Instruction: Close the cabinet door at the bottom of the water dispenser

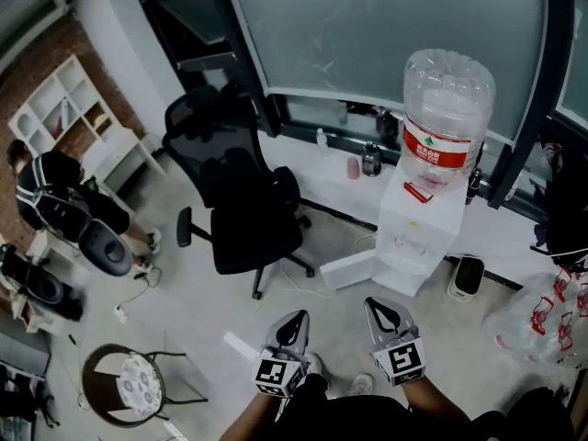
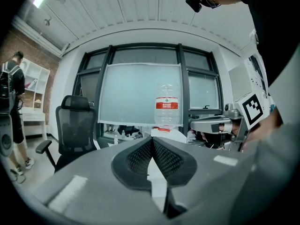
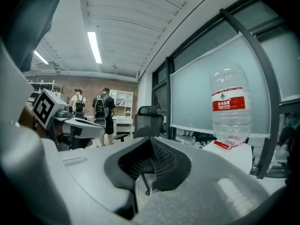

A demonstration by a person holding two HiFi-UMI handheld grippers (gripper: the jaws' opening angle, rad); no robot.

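Observation:
The white water dispenser (image 1: pixel 418 232) stands by the window wall with a clear bottle (image 1: pixel 446 122) bearing a red label on top. Its bottom cabinet door (image 1: pixel 349 269) hangs open, swung out to the left above the floor. My left gripper (image 1: pixel 296 324) and right gripper (image 1: pixel 386 312) are side by side in front of the dispenser, short of the door, both shut and empty. In the left gripper view the shut jaws (image 2: pixel 152 140) point at the bottle (image 2: pixel 167 110). In the right gripper view the jaws (image 3: pixel 150 141) are shut, with the bottle (image 3: pixel 229 107) to the right.
A black office chair (image 1: pixel 243 200) stands left of the dispenser. A person (image 1: pixel 55 196) with a backpack is at the far left near white shelves. A round stool (image 1: pixel 124 384) is at lower left. Plastic bags (image 1: pixel 551 310) and a small white appliance (image 1: pixel 469 277) lie to the right.

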